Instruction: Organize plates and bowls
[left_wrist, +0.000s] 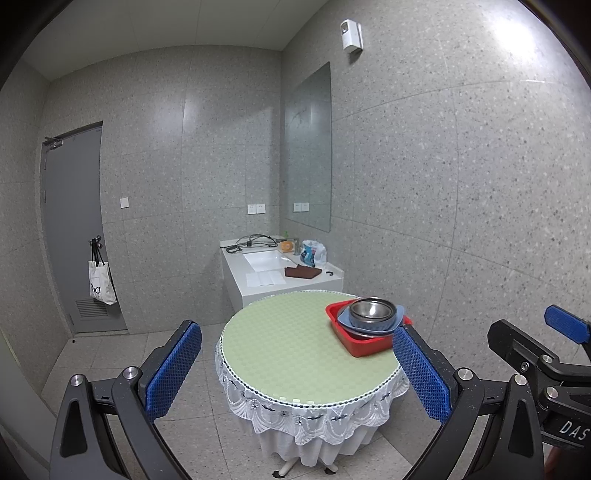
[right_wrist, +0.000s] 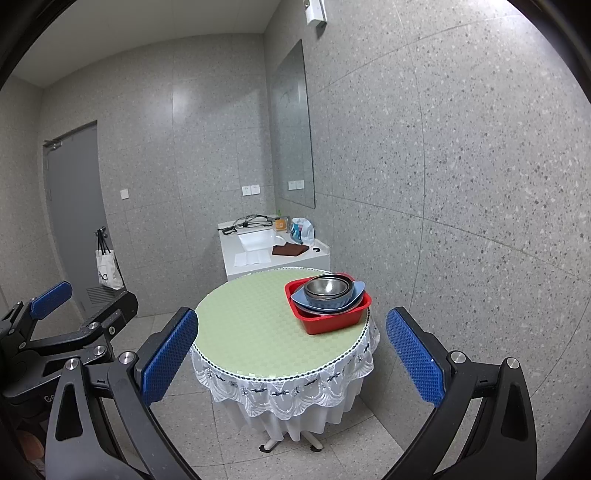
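A red plastic tub sits at the right side of a round table. In it lies a stack: a blue plate, a blue bowl, and nested steel bowls on top. My left gripper is open and empty, held well back from the table. My right gripper is open and empty, also short of the table. Each gripper shows at the edge of the other's view.
The table has a green checked top and a white lace cloth. Behind it stands a white sink counter with cables, a brown cloth and a bag. A grey door with a hanging tote bag is at the left. A tiled wall runs close on the right.
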